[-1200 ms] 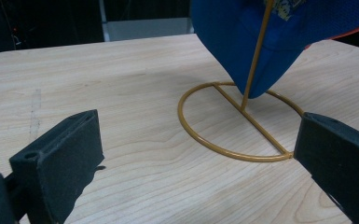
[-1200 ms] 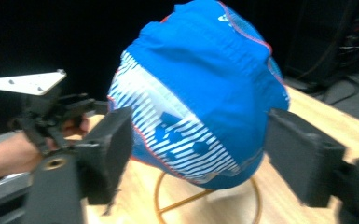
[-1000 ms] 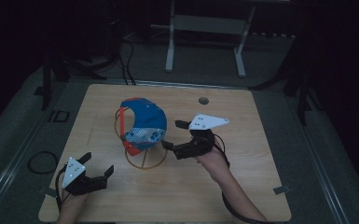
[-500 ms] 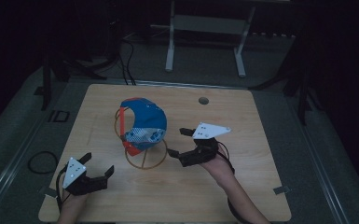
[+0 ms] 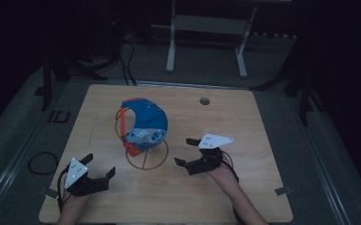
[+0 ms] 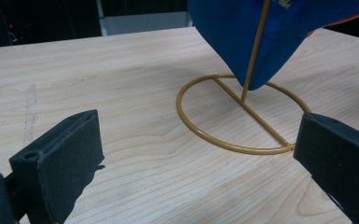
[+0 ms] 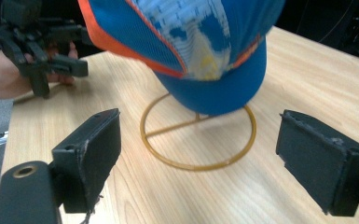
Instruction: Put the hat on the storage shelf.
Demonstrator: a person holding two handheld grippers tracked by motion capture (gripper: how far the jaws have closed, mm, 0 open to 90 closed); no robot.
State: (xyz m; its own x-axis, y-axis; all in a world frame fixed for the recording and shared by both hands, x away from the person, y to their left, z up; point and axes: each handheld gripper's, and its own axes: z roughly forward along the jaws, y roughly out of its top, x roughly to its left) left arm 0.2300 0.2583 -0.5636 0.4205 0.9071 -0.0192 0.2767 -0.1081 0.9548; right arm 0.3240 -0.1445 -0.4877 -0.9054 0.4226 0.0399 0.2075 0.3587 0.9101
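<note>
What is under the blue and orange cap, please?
Under the blue and orange cap, a gold wire stand has its ring base on the wooden table; its rod top is covered.

High view overhead, gripper views low, close, sharing stand point(image 6: 242, 116)

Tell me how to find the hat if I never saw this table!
Look at the middle of the wooden table. A thin gold wire stand with a ring base sits there, and the blue cap hangs on it. It is the only cloth thing, blue with orange trim.
</note>
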